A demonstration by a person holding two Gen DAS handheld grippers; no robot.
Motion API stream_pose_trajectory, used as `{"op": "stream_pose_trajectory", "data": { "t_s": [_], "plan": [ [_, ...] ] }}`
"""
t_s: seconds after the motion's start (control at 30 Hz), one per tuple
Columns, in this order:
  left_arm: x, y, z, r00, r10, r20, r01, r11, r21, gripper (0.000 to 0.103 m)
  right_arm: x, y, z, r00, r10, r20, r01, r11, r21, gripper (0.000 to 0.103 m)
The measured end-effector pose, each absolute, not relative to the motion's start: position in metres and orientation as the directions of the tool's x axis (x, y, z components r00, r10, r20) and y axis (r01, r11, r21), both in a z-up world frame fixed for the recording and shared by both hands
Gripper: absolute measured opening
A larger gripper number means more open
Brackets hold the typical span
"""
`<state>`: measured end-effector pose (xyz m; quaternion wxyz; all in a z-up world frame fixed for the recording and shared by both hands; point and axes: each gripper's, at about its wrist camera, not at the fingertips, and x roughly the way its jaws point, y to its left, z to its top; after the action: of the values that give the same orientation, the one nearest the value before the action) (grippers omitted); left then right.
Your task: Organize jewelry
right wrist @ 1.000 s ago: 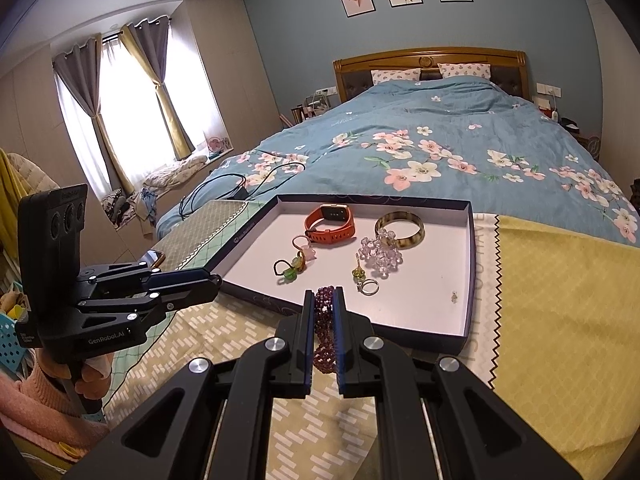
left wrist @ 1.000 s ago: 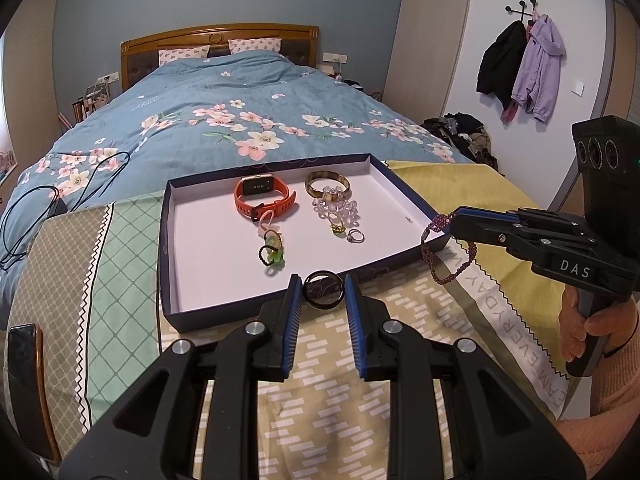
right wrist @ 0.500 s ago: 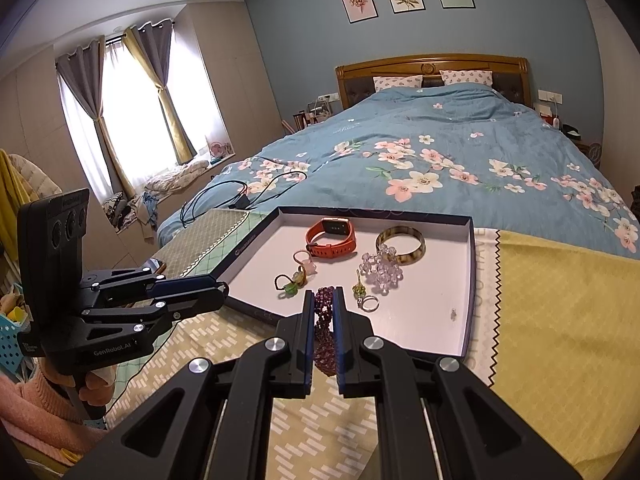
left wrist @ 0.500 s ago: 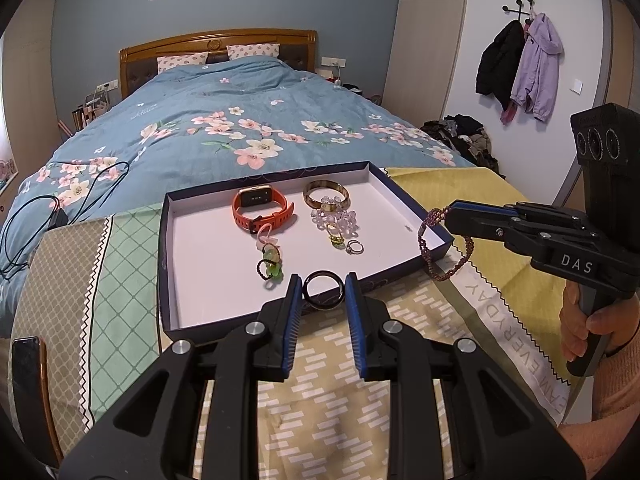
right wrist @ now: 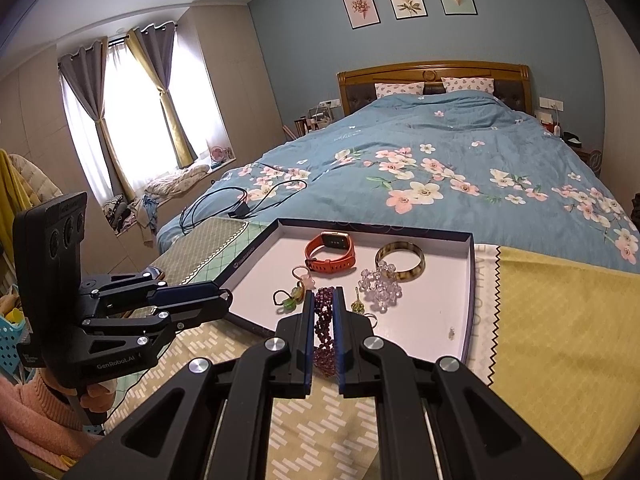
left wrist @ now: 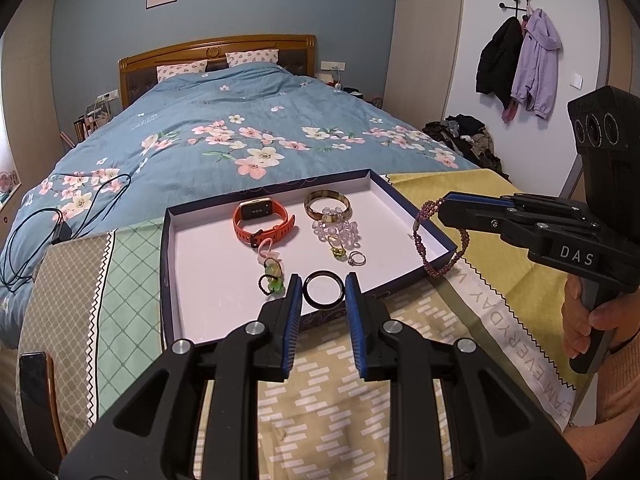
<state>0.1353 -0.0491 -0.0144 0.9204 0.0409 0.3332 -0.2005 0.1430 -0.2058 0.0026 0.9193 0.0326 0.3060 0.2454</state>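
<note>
Bangles travel toward the tray: both hand-held tools have closed in on its near edge over the last second. Left gripper pinches a black bangle between narrowly parted jaws, now hanging just over the tray's near rim. Right gripper clamps a purple beaded bracelet almost fully shut, dangling by the near right corner. Orange watch, amber bangle and small rings already lie inside, so release looks close.

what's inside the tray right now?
In the tray: orange watch, amber bangle, clear bead bracelet, small ring, green-bead charm. Near edge hidden by the left gripper.
</note>
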Motion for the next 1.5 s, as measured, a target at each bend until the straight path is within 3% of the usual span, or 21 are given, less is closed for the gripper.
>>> {"op": "stream_pose_trajectory", "data": {
  "t_s": [0.9, 1.5],
  "plan": [
    [0.154, -0.056, -0.004, 0.731, -0.312, -0.606, 0.387, 0.922, -0.009, 0.022, 0.152, -0.205, 0.005, 0.694, 0.463, -0.550, -0.426, 0.881, 0.204, 0.007],
    [0.191, -0.050, -0.025, 0.704, -0.284, -0.651, 0.347, 0.937, -0.033, 0.022, 0.198, -0.204, -0.009, 0.679, 0.442, -0.586, -0.391, 0.894, 0.221, 0.007]
  ]
}}
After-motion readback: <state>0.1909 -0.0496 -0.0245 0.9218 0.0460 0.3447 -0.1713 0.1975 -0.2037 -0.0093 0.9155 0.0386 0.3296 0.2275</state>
